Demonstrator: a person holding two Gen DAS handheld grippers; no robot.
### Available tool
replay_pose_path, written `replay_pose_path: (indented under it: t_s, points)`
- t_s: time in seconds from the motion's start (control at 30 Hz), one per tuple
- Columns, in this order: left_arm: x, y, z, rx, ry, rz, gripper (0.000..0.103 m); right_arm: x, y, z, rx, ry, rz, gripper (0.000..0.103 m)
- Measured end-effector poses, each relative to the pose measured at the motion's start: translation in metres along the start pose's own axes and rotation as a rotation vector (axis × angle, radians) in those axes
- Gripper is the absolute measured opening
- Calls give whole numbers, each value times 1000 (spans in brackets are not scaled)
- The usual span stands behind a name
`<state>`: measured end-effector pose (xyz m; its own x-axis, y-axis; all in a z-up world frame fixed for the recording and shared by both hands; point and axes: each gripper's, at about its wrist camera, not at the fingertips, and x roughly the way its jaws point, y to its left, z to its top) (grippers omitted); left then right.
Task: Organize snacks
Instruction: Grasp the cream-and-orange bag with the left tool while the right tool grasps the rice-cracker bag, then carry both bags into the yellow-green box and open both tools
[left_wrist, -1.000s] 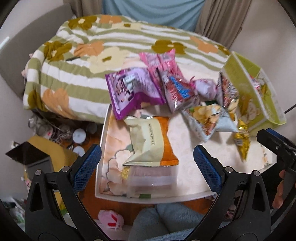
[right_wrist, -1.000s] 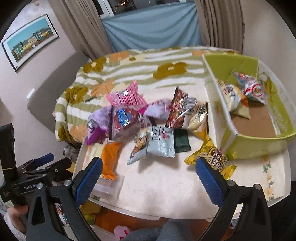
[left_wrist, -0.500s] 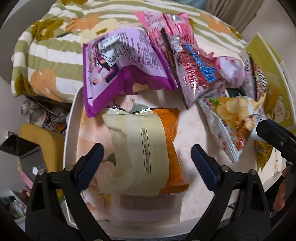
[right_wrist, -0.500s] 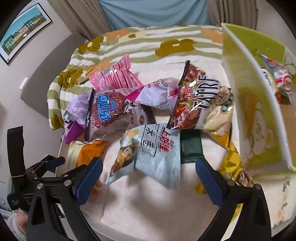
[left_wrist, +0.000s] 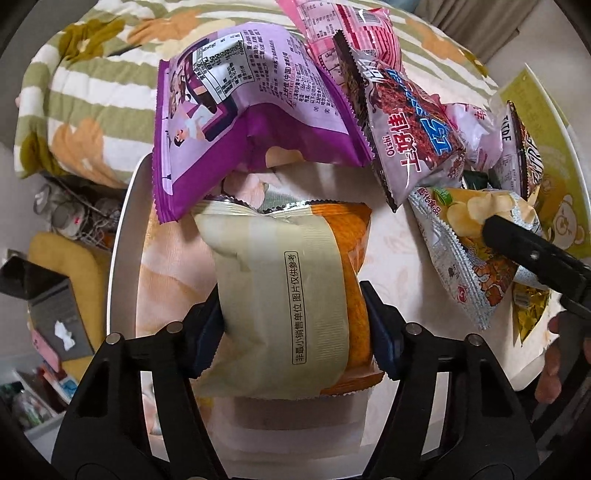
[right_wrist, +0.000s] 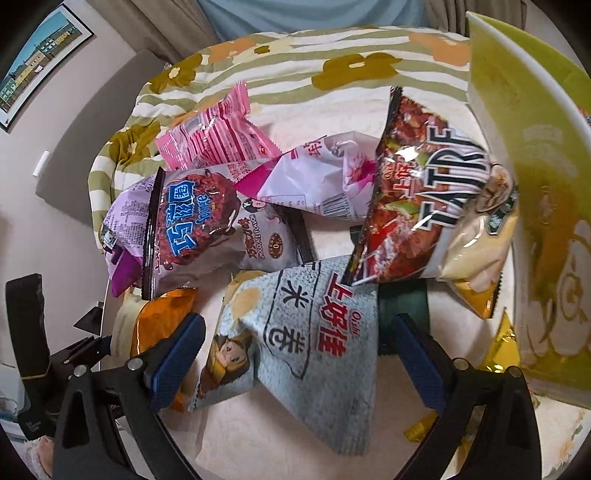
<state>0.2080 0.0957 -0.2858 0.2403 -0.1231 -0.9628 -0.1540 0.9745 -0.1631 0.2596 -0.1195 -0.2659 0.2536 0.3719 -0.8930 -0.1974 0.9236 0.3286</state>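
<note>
1. Left gripper (left_wrist: 293, 328) clamped on cream-and-orange packet (left_wrist: 284, 295); both blue pads pressed into its sides, bag bulging between them. Packet low over near-left part of white table (left_wrist: 122, 236), on or just over a clear flat sleeve (left_wrist: 295, 424); contact underneath not visible.
2. Right gripper (right_wrist: 295, 362) spread wide, holding nothing; pale blue rice-cracker bag (right_wrist: 306, 332) lying on the table between the two pads, touching neither as far as visible.
3. Just past that: small dark green sachet (right_wrist: 402, 310) and gold wrapper (right_wrist: 498, 347) partly tucked under neighbours.
4. Mid pile: purple bag (left_wrist: 236, 122) overlapping top edge of the held packet; chocolate-puff bag (right_wrist: 207, 229), red-and-black chip bag (right_wrist: 417, 206), pale pink-white bag (right_wrist: 317, 181), pink striped bag (right_wrist: 218, 136) all leaning on one another.
5. Yellow-green box (right_wrist: 532, 177) at right, wall beside the chip bag; likely destination.
6. Floral striped quilt (right_wrist: 332, 66) behind everything.
7. Risks: purple bag dragged or tipped off table's left edge when packet lifts, because of the overlap. Air-filled packet squirting out of a side pinch, or contents crushed under harder squeeze. Right closing on slack film only, bag slipping. Both tools close together near centre, collision possible.
</note>
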Motion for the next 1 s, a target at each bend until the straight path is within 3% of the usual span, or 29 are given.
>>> replay_pose_path:
  t_s: [0.3, 0.47, 0.57, 1.0]
  points:
    - [-10, 5, -4, -15, -15, -19, 63, 9, 4, -2, -7, 5, -5, 97]
    - [-19, 3, -7, -12, -26, -26, 63, 11, 5, -4, 0, 23, -3, 72]
    - [-25, 1, -10, -5, -32, -28, 63, 8, 8, -8, 0, 12, -3, 66]
    - [-79, -7, -33, 33, -126, -46, 63, -35, 23, -29, -12, -68, 21, 65]
